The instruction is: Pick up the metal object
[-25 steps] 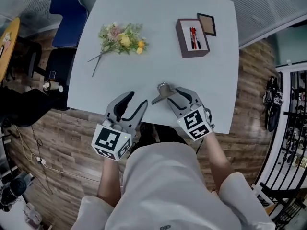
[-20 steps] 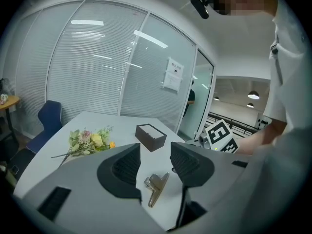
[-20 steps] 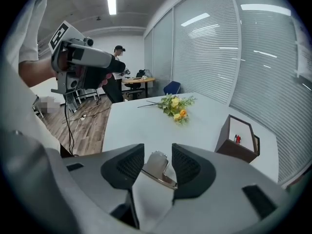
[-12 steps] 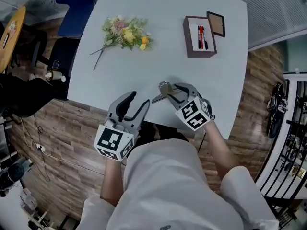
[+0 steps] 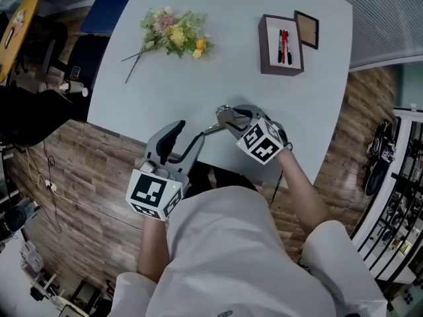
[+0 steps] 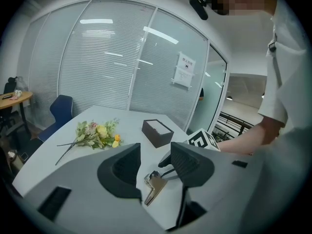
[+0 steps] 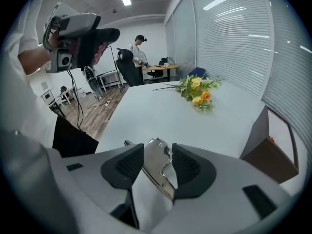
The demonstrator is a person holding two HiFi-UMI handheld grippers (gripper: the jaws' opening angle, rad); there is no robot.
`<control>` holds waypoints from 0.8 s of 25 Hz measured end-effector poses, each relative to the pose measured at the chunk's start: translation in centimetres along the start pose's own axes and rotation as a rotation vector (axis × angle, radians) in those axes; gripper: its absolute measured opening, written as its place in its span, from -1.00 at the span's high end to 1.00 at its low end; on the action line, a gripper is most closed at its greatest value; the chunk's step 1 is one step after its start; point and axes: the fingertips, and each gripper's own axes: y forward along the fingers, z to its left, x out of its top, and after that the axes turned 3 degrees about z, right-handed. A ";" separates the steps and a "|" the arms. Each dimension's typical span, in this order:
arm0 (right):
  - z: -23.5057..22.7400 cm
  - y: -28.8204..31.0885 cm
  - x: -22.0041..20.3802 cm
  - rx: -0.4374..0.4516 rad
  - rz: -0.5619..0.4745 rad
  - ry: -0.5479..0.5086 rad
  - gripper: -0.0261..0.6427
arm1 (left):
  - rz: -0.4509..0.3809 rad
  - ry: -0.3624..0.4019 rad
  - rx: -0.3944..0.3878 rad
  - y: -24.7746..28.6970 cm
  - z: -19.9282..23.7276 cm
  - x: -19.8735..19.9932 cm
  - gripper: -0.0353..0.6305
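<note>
The metal object (image 5: 220, 119) is being squeezed between the jaws of the right gripper (image 5: 229, 117), close to the table's (image 5: 231, 65) near edge. The left gripper (image 5: 188, 135) is hanging wide open nearby.

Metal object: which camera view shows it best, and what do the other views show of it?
The right gripper view: the metal object sits in the middle, close up, clamped between the right hand-held gripper's jaws. The left gripper view shows it smaller, beyond that gripper's open jaws; the head view shows only a small piece.
</note>
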 end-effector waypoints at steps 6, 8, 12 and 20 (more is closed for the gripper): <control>-0.1 1.3 -0.4 0.032 0.029 -0.013 0.36 | 0.007 -0.022 0.009 0.0 0.1 -0.7 0.28; -0.2 1.8 -0.7 0.040 0.045 -0.023 0.36 | 0.005 -0.026 0.006 0.0 0.1 -0.8 0.28; 0.0 2.6 -1.1 0.065 0.072 -0.035 0.36 | 0.002 -0.030 -0.003 0.0 0.2 -1.0 0.28; 0.1 3.9 -1.2 0.099 0.106 -0.054 0.37 | -0.004 -0.037 -0.006 0.3 1.0 -0.8 0.28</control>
